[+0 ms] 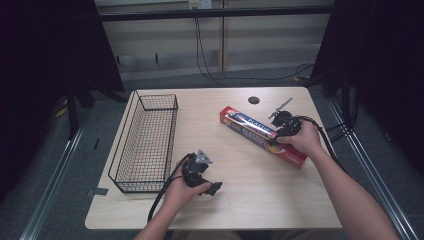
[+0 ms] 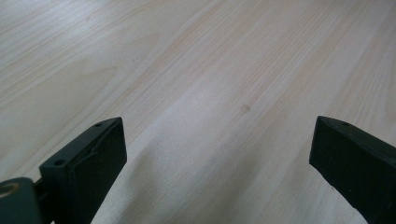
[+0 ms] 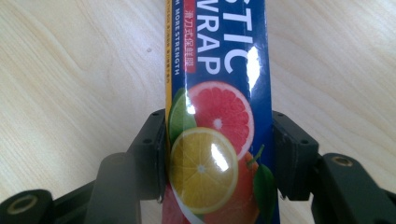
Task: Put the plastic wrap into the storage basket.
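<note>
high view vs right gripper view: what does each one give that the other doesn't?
High view alone: the wire basket, the left tool with its hand, the table's edges. Right gripper view alone: citrus print and jaws pressed to both long sides of the plastic wrap box. Shared: that box under the right tool, on light wood.

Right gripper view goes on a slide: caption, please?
Right gripper shut on a plastic wrap box lying on a wooden table.

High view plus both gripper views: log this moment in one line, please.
right gripper: shut on long blue plastic-wrap box | left gripper: open over light wooden table | black wire basket: empty
</note>
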Demonstrator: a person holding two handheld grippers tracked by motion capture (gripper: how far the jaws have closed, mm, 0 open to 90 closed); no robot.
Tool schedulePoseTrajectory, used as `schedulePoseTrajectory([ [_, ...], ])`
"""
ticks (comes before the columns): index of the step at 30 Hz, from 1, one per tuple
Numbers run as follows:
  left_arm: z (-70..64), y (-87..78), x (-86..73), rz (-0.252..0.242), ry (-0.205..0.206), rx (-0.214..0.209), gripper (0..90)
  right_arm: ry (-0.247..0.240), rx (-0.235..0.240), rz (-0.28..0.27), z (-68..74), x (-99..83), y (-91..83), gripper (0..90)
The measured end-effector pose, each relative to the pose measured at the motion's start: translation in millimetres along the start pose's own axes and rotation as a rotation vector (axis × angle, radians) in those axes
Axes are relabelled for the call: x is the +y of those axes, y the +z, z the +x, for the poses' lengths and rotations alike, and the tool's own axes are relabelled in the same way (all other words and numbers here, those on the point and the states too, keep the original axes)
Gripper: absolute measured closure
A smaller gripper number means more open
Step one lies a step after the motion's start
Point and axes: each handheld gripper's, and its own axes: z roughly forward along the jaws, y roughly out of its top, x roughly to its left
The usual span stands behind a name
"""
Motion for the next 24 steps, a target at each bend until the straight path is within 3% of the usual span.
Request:
schedulePoseTrajectory([
  [21,-4.6,5.0,3.4,-0.005,-0.021,-0.006,3.9,-0.016,0.028,-0.13,4.9,-1.1,-30.2,46.3],
  [24,-4.3,5.2,4.1,0.009,-0.006,-0.015,3.9,-0.017,0.035,-0.139,5.5,-1.6,-33.2,46.3],
])
